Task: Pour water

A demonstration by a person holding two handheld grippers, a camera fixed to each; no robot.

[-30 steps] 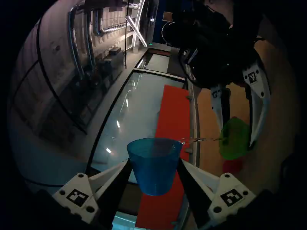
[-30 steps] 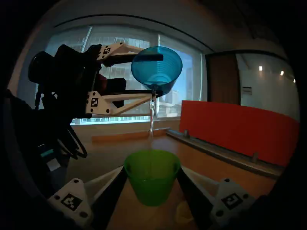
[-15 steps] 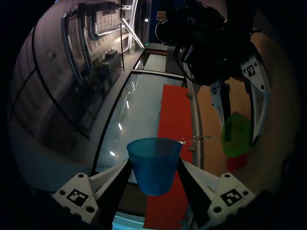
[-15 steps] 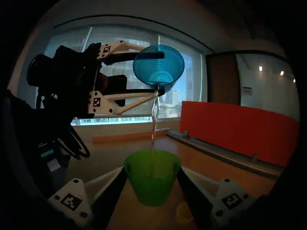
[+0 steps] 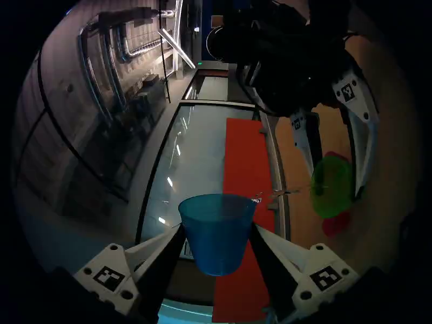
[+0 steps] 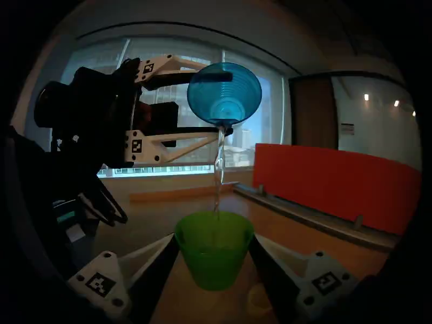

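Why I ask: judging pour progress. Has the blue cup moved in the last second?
Yes. The blue cup tipped further, its mouth rounder, edging slightly right against the window mullion.

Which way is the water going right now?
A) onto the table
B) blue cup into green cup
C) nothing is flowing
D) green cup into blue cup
B: the tipped blue cup is above, and a thin stream falls from its rim into the upright green cup.
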